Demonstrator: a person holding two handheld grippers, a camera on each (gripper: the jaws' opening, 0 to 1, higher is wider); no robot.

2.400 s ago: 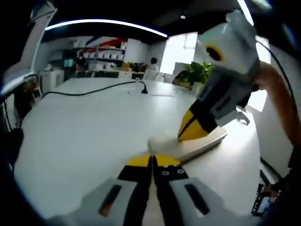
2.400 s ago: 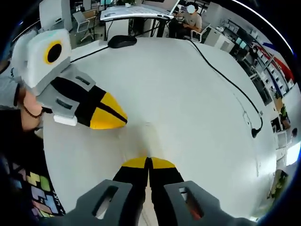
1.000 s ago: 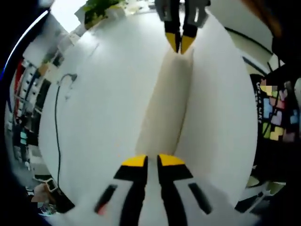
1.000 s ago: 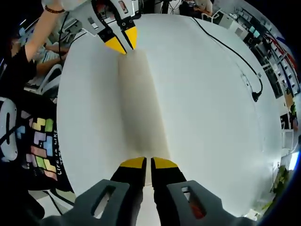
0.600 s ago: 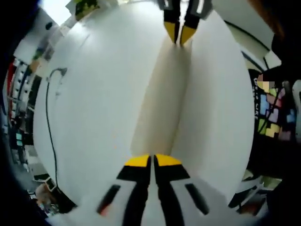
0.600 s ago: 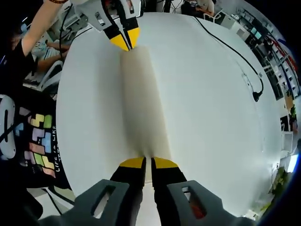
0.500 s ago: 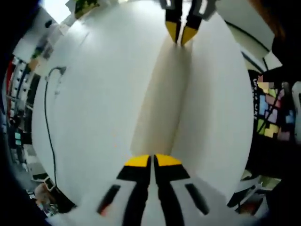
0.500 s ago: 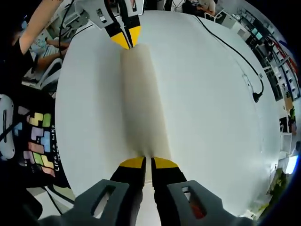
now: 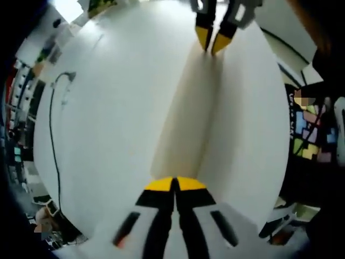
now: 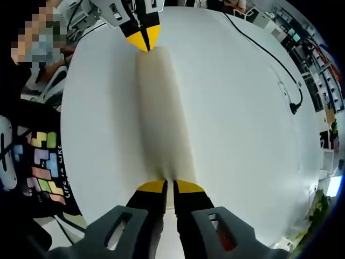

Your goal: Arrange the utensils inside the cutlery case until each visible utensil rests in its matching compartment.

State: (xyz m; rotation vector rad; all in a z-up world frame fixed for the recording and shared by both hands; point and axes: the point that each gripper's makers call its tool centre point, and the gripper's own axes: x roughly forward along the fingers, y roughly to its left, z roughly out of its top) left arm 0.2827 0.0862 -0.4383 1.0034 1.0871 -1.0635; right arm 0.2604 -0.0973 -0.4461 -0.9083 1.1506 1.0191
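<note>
Cutlery case (image 9: 186, 124) lies mid-frame on the table (image 9: 108, 124), long axis running between my left hand-held gripper (image 9: 174, 184) and right hand-held gripper (image 10: 165, 186); each apparently pinched on one end.

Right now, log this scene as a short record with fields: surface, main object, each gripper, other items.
surface: white table
main object: long cream cutlery case, closed, lying flat; no utensils visible
left gripper: jaws closed on one end of the case
right gripper: jaws closed on the opposite end
other items: black cable across the far tabletop
person: patterned black shirt at the table edge
</note>
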